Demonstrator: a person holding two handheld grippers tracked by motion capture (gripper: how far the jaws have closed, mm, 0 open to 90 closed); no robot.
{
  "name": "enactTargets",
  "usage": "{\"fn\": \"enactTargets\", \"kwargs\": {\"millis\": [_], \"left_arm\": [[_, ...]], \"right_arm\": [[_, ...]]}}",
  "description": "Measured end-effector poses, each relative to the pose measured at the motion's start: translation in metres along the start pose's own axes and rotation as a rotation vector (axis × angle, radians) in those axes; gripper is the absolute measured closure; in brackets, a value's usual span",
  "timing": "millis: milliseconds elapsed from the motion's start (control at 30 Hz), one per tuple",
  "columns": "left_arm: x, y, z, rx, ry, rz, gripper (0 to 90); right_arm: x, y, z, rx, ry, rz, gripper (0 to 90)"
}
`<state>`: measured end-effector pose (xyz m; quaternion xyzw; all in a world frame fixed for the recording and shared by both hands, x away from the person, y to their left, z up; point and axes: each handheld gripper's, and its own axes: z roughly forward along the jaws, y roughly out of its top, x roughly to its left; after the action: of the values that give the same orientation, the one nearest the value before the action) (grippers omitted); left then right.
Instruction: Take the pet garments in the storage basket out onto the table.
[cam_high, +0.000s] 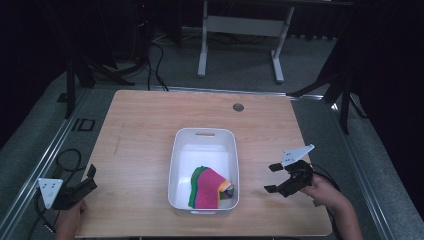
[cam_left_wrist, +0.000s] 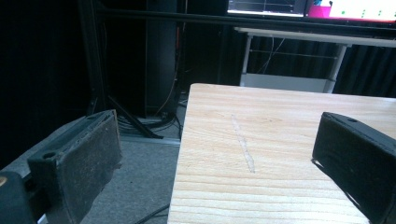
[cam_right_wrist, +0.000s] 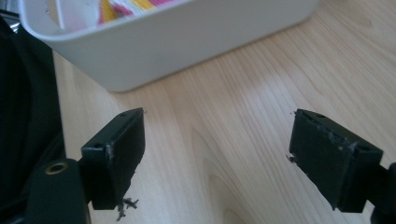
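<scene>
Your white bin (cam_high: 175, 165) sits upright near the middle of the table, its slotted handle on the far wall. Inside it, at the near end, your folded cloths (cam_high: 209, 188) lie stacked: pink on top, green beneath, yellow at one edge.

Matt wood-grain table (cam_high: 140, 125) — smooth white plastic bin (cam_high: 176, 165), soft bright cloths (cam_high: 210, 187) inside.

A white bin (cam_high: 176, 165) is borne near the front middle of the light wooden table (cam_high: 140, 130).
</scene>
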<state>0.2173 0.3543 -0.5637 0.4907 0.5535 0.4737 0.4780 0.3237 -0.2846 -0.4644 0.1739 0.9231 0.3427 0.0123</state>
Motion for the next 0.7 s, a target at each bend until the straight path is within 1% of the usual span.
{"fn": "enactTargets", "kwargs": {"millis": [167, 333, 400, 533, 700], "left_arm": [[0.000, 0.000, 0.000, -0.001, -0.002, -0.002, 1.8], [0.000, 0.000, 0.000, -0.001, -0.004, -0.002, 1.8], [0.000, 0.000, 0.000, 0.000, -0.004, -0.002, 1.8], [0.001, 0.000, 0.000, -0.001, -0.005, -0.003, 1.8], [0.001, 0.000, 0.000, 0.000, -0.006, -0.004, 1.8]], "right_arm": [[0.008, 0.021, 0.000, 0.015, 0.005, -0.040, 17.7], [0.014, 0.043, 0.001, 0.001, 0.028, -0.073, 17.8], [0.016, 0.051, 0.002, 0.000, 0.034, -0.078, 17.8], [0.019, 0.065, 0.007, 0.004, 0.046, -0.091, 17.9], [0.025, 0.082, 0.016, 0.023, 0.050, -0.121, 17.9]]}}
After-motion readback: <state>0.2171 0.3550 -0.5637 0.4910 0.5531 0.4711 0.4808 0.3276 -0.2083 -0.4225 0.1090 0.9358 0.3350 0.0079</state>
